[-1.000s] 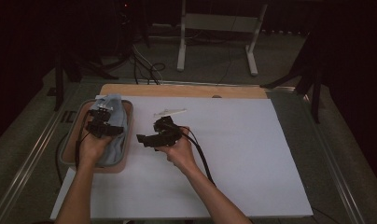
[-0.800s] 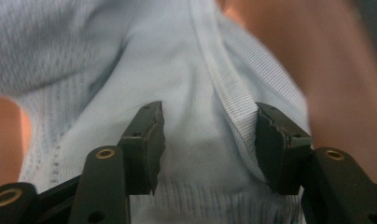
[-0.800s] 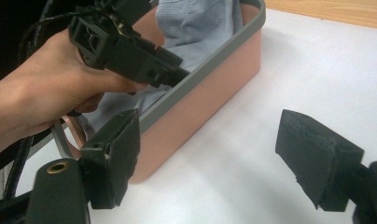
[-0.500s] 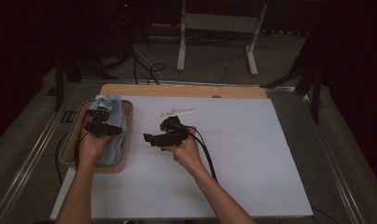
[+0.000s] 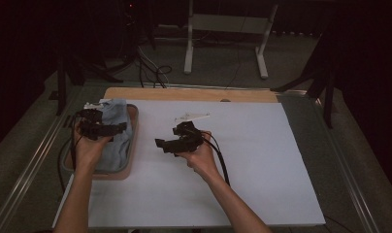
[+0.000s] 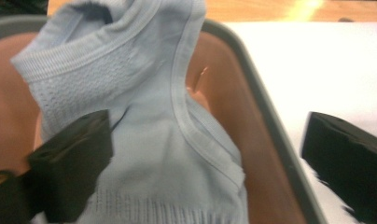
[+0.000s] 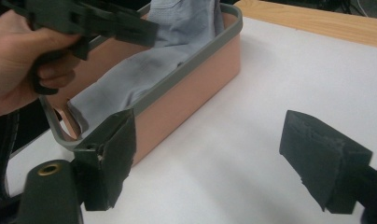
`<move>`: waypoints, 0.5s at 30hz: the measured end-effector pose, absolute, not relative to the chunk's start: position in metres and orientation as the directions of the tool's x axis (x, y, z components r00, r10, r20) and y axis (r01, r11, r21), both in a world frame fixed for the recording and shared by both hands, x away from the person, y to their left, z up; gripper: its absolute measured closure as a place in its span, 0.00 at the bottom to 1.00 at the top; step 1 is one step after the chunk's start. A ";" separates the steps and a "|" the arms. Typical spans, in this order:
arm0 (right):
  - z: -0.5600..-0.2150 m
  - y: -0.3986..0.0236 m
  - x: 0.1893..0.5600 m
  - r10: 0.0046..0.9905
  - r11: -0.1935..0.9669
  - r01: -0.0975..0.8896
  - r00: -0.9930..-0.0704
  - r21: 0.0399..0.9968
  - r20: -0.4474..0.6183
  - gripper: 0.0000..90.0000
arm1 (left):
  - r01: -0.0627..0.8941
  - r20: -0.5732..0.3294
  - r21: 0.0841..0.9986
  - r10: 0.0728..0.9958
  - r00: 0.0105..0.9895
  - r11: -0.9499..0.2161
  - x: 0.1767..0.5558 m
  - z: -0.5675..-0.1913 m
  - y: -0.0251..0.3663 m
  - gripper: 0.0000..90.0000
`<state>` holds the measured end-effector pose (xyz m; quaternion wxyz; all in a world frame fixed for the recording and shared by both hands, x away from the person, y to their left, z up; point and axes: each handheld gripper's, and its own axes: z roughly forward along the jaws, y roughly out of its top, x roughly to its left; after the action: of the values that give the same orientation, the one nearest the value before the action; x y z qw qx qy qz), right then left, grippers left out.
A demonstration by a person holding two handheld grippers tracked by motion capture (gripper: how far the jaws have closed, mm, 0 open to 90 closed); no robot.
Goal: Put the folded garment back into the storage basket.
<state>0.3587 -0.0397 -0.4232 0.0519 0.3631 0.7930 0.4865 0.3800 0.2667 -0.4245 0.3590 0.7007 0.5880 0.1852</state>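
A light blue knit garment [image 5: 117,127] lies crumpled in a pinkish-brown tray with a grey rim [image 5: 134,131] at the table's left. My left gripper [image 5: 106,127] hovers just over it. Its jaws have just been opening and now stand wide apart [image 6: 205,168]. The garment [image 6: 144,116] lies below them and neither pad presses on it. My right gripper [image 5: 166,143] is held over the white sheet to the right of the tray, pointing at the tray's side wall [image 7: 191,88]. It is open [image 7: 214,158] with nothing between its jaws. The left gripper [image 7: 107,23] shows above the garment [image 7: 144,74].
A white sheet [image 5: 262,165] covers the table, with a wooden strip [image 5: 194,93] along the far edge. A small flat white piece [image 5: 191,116] lies just beyond my right gripper. A metal stand [image 5: 223,43] and cables [image 5: 150,68] are on the floor behind.
My left gripper has lifted a little above the tray and its jaws have spread. My right hand has drifted slightly to the right, away from the tray.
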 end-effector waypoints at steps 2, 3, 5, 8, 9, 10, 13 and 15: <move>-0.422 -0.043 0.358 0.627 0.264 0.519 -0.733 0.813 0.264 0.20 | 0.671 -0.168 0.740 0.955 0.244 -0.041 0.375 -0.421 0.267 0.00; -0.422 -0.045 0.358 0.624 0.268 0.513 -0.737 0.816 0.259 0.19 | 0.660 -0.164 0.750 0.955 0.248 -0.042 0.373 -0.420 0.268 0.00; -0.422 -0.048 0.356 0.626 0.274 0.504 -0.740 0.819 0.245 0.18 | 0.639 -0.168 0.768 0.950 0.261 -0.040 0.367 -0.417 0.268 0.00; -0.421 -0.055 0.355 0.627 0.268 0.499 -0.740 0.824 0.244 0.17 | 0.608 -0.154 0.792 0.948 0.278 -0.049 0.358 -0.414 0.267 0.00; -0.421 -0.057 0.354 0.631 0.268 0.500 -0.737 0.824 0.241 0.17 | 0.599 -0.150 0.799 0.947 0.285 -0.054 0.356 -0.413 0.266 0.00; -0.422 -0.059 0.354 0.628 0.273 0.496 -0.741 0.825 0.238 0.17 | 0.588 -0.142 0.806 0.946 0.291 -0.060 0.353 -0.413 0.265 0.00; -0.422 -0.066 0.352 0.631 0.268 0.494 -0.739 0.827 0.236 0.16 | 0.566 -0.123 0.821 0.944 0.306 -0.077 0.345 -0.411 0.261 0.00; -0.422 -0.070 0.351 0.631 0.269 0.487 -0.741 0.831 0.230 0.16 | 0.551 -0.109 0.830 0.941 0.320 -0.091 0.341 -0.411 0.258 0.00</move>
<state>0.3512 -0.0701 -0.4224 0.0730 0.3524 0.7933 0.4911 0.3406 0.2581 -0.4105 0.4126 0.6997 0.5331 0.2365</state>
